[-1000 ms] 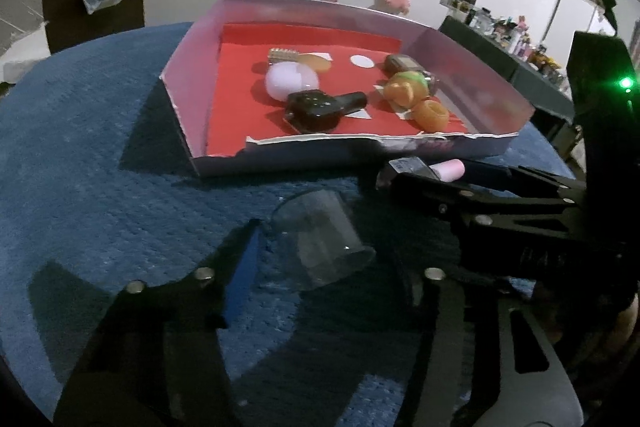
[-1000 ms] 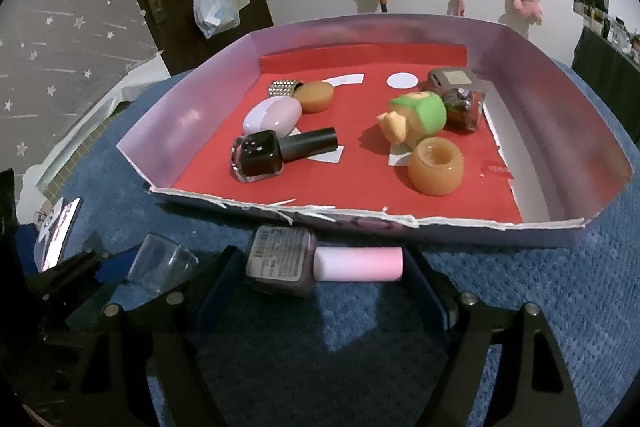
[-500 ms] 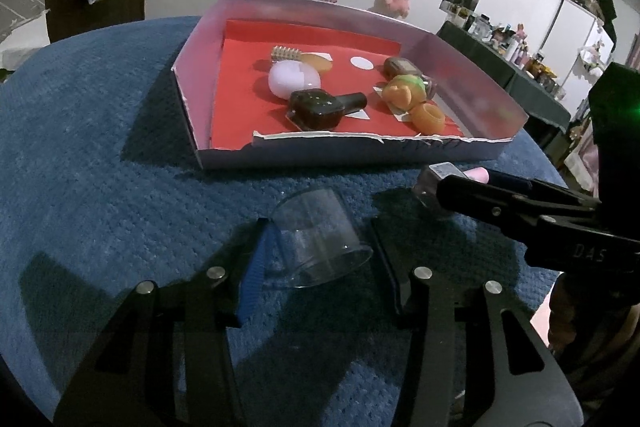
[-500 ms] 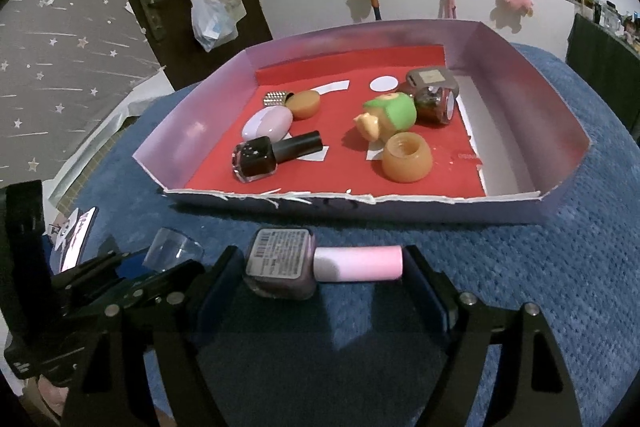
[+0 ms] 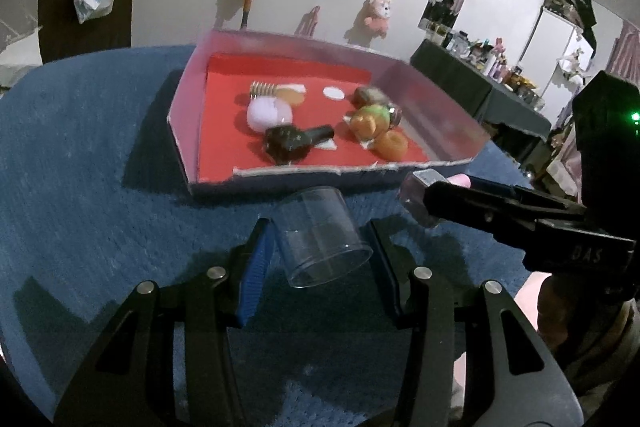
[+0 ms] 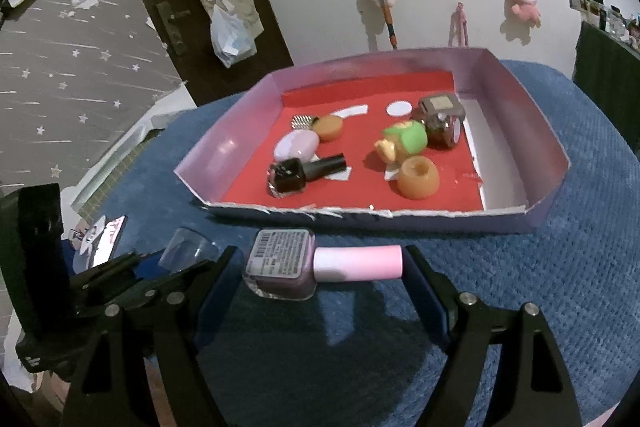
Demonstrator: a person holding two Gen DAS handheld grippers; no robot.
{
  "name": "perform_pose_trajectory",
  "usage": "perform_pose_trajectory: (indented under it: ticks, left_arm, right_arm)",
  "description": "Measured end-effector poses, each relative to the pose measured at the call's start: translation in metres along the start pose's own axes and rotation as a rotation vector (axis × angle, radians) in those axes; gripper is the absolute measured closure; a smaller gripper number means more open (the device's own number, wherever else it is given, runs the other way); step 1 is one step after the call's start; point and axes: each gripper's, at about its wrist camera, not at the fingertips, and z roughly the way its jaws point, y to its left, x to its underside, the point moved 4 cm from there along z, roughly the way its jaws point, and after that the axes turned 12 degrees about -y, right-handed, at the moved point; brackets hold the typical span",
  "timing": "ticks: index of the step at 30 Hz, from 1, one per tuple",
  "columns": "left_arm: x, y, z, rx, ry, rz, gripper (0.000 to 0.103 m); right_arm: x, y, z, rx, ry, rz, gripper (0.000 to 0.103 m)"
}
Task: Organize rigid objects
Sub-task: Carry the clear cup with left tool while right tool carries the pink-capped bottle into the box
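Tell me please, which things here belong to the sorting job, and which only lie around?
Job:
left hand-held gripper holding clear cup
right hand-held gripper holding pink nail polish
tray
black nail polish in tray

Lying around:
plush toys on wall
plastic bag

Dim indoor light, fisheye vignette, slight blur.

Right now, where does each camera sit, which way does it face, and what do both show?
Left wrist: on the left gripper, facing its clear plastic cup and the tray; right gripper enters right.
Right wrist: on the right gripper, facing its pink nail polish bottle; left gripper shows left.
Shared: tray, black nail polish bottle, blue cloth.
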Motion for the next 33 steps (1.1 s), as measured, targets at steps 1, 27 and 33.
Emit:
perform_pose_trajectory:
  ticks: [1,27,33]
  left_arm:
    - [-0.004,-0.001,-0.001,0.004,-0.006,0.001,0.057]
    - [-0.040,-0.019,0.098,0.123,0.185,0.036,0.058]
    - [-0.032,-0.008,0.112,0.122,0.248,-0.012,0.058]
  right_arm:
    - [-0.002,0.001,-0.001,-0.002,-0.006,-0.001,0.021]
    - [-0.038,-0.057,0.060,0.069,0.133,-0.012,0.021]
    - [-0.036,-0.053,0.068,0.077,0.161,-0.039,0.021]
